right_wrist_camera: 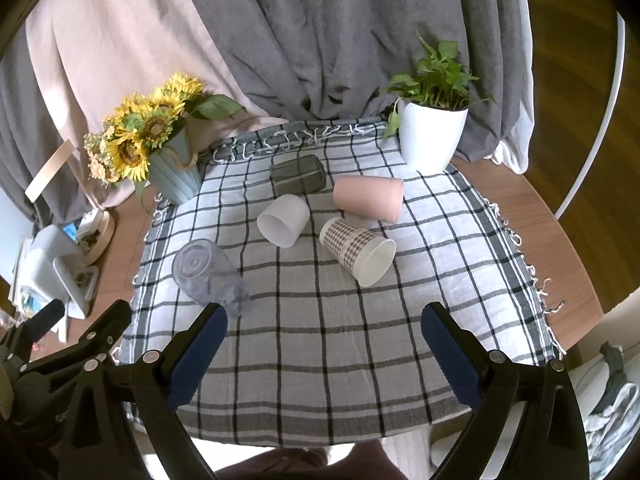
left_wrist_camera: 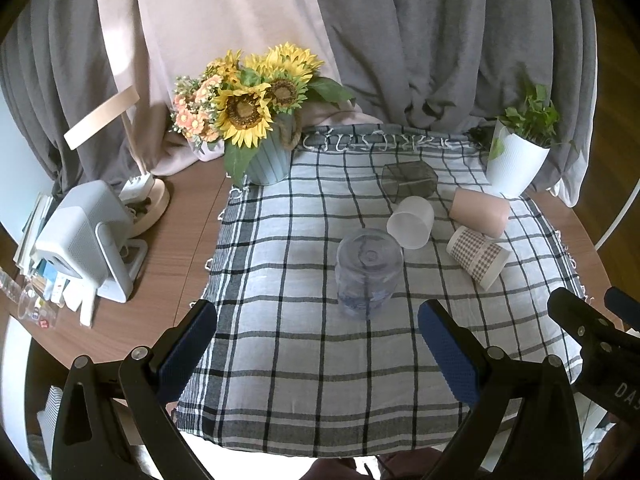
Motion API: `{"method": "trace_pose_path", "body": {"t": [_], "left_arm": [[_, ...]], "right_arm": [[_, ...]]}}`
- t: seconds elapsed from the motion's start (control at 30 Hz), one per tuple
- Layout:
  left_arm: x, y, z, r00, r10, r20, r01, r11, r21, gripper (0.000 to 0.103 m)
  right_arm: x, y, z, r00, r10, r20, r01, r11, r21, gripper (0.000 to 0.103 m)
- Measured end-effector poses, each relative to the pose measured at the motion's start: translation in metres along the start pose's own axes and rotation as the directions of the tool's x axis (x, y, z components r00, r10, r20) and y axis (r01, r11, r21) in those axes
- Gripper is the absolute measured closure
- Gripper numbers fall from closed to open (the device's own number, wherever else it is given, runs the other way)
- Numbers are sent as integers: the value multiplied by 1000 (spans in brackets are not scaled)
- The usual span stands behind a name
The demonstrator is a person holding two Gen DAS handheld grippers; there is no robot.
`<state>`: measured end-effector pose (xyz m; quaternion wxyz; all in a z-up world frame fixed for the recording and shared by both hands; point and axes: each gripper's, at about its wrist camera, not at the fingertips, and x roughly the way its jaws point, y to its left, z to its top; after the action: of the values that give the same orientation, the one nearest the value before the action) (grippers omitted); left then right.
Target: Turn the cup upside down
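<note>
A clear plastic cup [left_wrist_camera: 369,271] stands upside down on the checked cloth [left_wrist_camera: 304,360], base up; it also shows in the right wrist view [right_wrist_camera: 208,276]. Several other cups lie on their sides behind it: a frosted white one [left_wrist_camera: 411,222] [right_wrist_camera: 283,220], a pink one [left_wrist_camera: 480,212] [right_wrist_camera: 368,199], a brown houndstooth paper one [left_wrist_camera: 478,257] [right_wrist_camera: 358,250] and a dark smoky one [left_wrist_camera: 409,180] [right_wrist_camera: 297,179]. My left gripper [left_wrist_camera: 318,344] is open and empty, just in front of the clear cup. My right gripper [right_wrist_camera: 324,344] is open and empty, low over the cloth's front.
A blue pot of sunflowers [left_wrist_camera: 256,120] [right_wrist_camera: 160,148] stands at the cloth's back left, a white pot with a green plant [left_wrist_camera: 520,152] [right_wrist_camera: 432,128] at the back right. A white device [left_wrist_camera: 88,240] and clutter sit on the wooden table [left_wrist_camera: 180,248] at left. Curtains hang behind.
</note>
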<state>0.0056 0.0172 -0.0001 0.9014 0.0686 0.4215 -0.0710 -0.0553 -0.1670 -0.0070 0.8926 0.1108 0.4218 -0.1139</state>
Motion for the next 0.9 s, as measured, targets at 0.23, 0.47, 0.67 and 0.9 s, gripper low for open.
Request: {"method": "trace_pose_path", "body": {"t": [0.23,0.47,0.67,0.9], "left_arm": [[0,-2,0,1000,-2,1,2,1000,1,0],[1,-4,-1,1000,-2,-2,2,1000,2,0],[1,-3,-1,1000,-4,-3,4,1000,3,0],[1,-4,-1,1000,-4,-3,4,1000,4,0]], "right_arm": [[0,-1,0,1000,-2,-1,2,1000,1,5],[1,-3,0,1000,-2,-8,2,1000,5,5],[1,-3,0,1000,-4,-7,4,1000,4,5],[1,-3,0,1000,-4,-6,4,1000,5,5]]}}
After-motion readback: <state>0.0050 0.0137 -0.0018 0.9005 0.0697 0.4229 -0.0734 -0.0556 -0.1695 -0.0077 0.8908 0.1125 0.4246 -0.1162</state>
